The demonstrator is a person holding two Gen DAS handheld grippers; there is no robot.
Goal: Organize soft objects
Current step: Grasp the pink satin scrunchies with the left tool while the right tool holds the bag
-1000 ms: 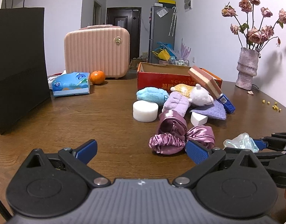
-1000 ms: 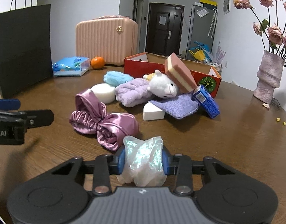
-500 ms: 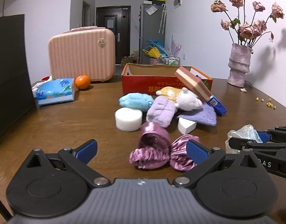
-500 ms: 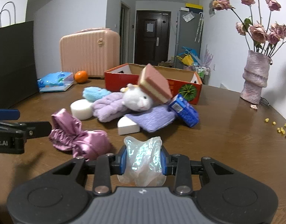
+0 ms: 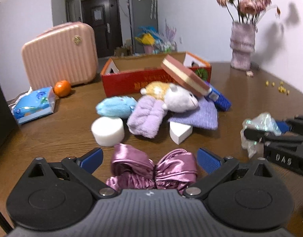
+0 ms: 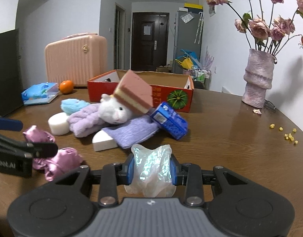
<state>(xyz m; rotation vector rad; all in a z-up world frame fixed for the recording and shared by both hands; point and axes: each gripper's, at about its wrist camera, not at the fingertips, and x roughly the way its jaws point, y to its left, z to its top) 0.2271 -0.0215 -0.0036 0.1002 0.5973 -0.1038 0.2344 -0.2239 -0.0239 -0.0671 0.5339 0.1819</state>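
A pink satin scrunchie (image 5: 153,169) lies on the wooden table (image 5: 52,138) between the fingers of my left gripper (image 5: 149,160), which is open and does not press it. My right gripper (image 6: 151,168) is shut on a clear iridescent plastic bag (image 6: 151,164). The same bag (image 5: 260,122) shows at the right of the left wrist view. Beyond lies a pile: a white plush toy (image 6: 115,110), a lavender towel (image 6: 86,120), a purple cloth (image 6: 135,132), a blue fluffy piece (image 5: 115,106), white sponges (image 5: 108,130) and a pink sponge block (image 6: 135,94). A red cardboard box (image 6: 171,96) stands open behind.
A blue carton (image 6: 171,122) leans on the pile. At the back left stand a pink case (image 5: 60,55), an orange (image 5: 62,87), a tissue pack (image 5: 32,106) and a black bag (image 6: 5,69). A vase of flowers (image 6: 258,79) and yellow crumbs (image 6: 287,135) are on the right.
Both grippers have moved toward the pile. The satin scrunchie, earlier off to the right of my left gripper, now lies between its fingers. The right gripper still holds the bag.
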